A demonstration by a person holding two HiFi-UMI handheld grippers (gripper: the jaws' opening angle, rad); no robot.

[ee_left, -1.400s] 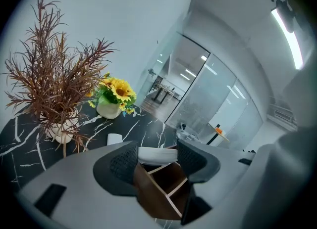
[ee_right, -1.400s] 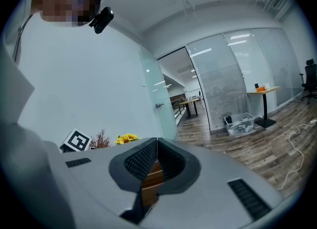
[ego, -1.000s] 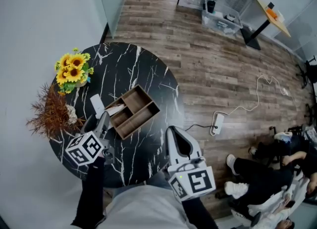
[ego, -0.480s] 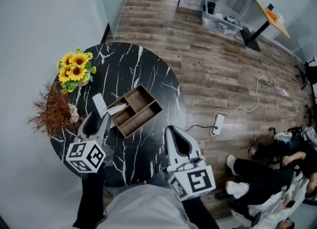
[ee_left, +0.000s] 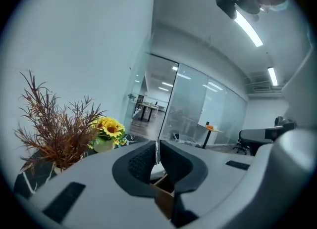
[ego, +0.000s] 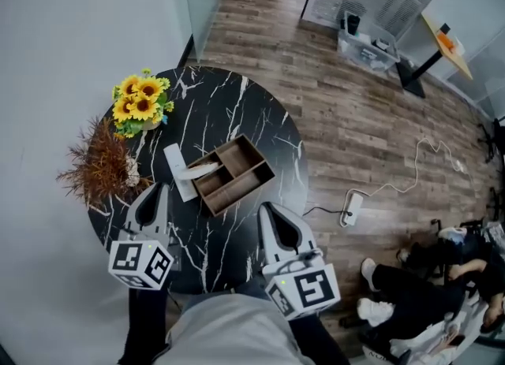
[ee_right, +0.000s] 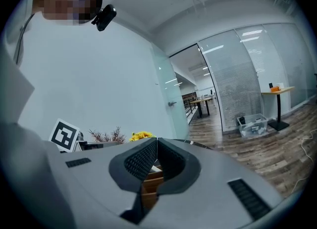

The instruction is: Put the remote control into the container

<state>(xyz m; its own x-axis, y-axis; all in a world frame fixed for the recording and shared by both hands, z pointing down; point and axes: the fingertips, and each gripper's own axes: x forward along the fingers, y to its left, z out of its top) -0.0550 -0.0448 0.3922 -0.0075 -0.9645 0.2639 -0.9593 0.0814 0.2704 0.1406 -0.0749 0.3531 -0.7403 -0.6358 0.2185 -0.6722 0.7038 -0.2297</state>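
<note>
Remote control (ego: 180,173) lies just beside the container (ego: 245,192), outside it; left gripper's (ego: 155,190) fingers (ee_left: 141,161) closing empty, right gripper's (ego: 268,210) shut empty.

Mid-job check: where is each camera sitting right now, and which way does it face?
Head view: on the person's head, looking steeply down at the round table; left gripper, right gripper and sleeves show.
Left gripper view: on the left gripper, looking along its closing, empty jaws toward the sunflowers.
Right gripper view: on the right gripper, looking along its shut, empty jaws toward the container.
Shared: all three show the sunflowers and container.
</note>
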